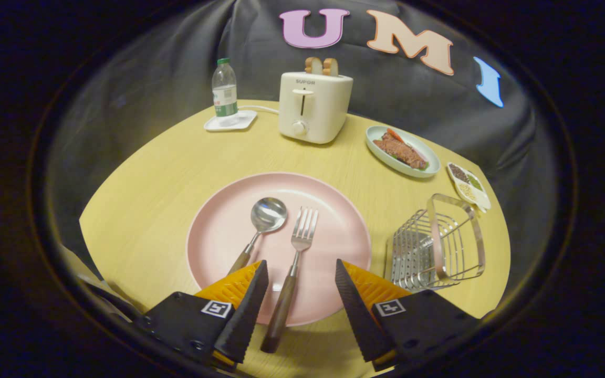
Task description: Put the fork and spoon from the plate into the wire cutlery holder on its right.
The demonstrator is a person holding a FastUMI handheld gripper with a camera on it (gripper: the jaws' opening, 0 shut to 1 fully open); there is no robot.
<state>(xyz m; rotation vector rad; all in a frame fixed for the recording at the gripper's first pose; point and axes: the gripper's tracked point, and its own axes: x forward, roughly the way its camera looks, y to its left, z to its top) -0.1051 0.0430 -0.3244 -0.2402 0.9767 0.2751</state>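
We see the gripper [301, 270] spread wide, its fingers holding nothing; the fork [293, 272] lies between them, its wooden handle reaching back over the rim of the pink plate [334, 231]. The spoon [258, 229] rests just left of the fork, its handle passing under the left finger. Right of the plate stands the wire cutlery holder [435, 244]; beyond, a toaster [313, 106].

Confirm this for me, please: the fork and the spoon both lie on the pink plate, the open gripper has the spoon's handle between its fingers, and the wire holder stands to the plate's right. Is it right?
One detail is wrong. In the gripper view, the open gripper has the fork handle between its fingers, not the spoon's; the spoon lies just left of it. Both do lie on the pink plate, and the wire holder stands to its right.
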